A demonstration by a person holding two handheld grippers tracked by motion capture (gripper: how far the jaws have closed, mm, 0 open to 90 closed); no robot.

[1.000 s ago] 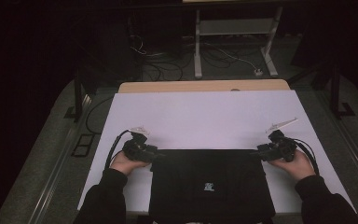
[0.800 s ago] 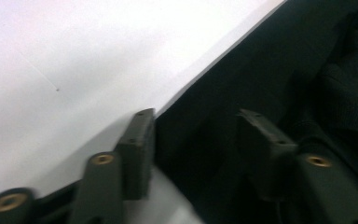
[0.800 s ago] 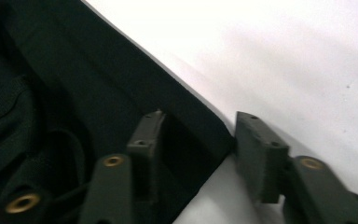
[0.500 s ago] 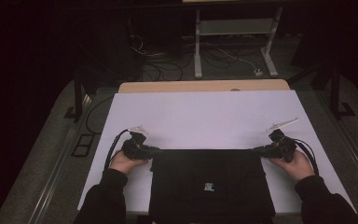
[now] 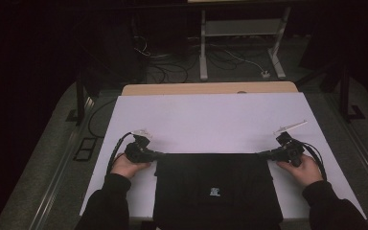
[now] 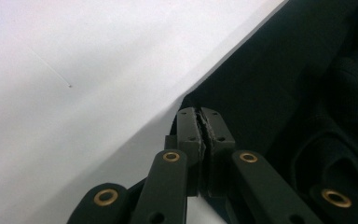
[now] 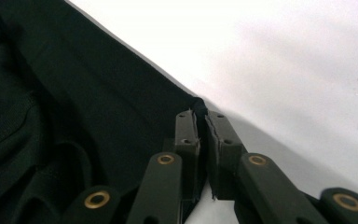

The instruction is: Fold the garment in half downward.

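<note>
I had both jaws just closed: left gripper (image 5: pixel 159 155) and right gripper (image 5: pixel 263 155) pinched the black garment's (image 5: pixel 215 191) upper corners, low in frame; I judged lifting evenly best.

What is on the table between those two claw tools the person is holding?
In the high view, the far edge of the black garment spans from the left gripper to the right gripper, each clamped on a corner of it; the white table lies beyond.
</note>
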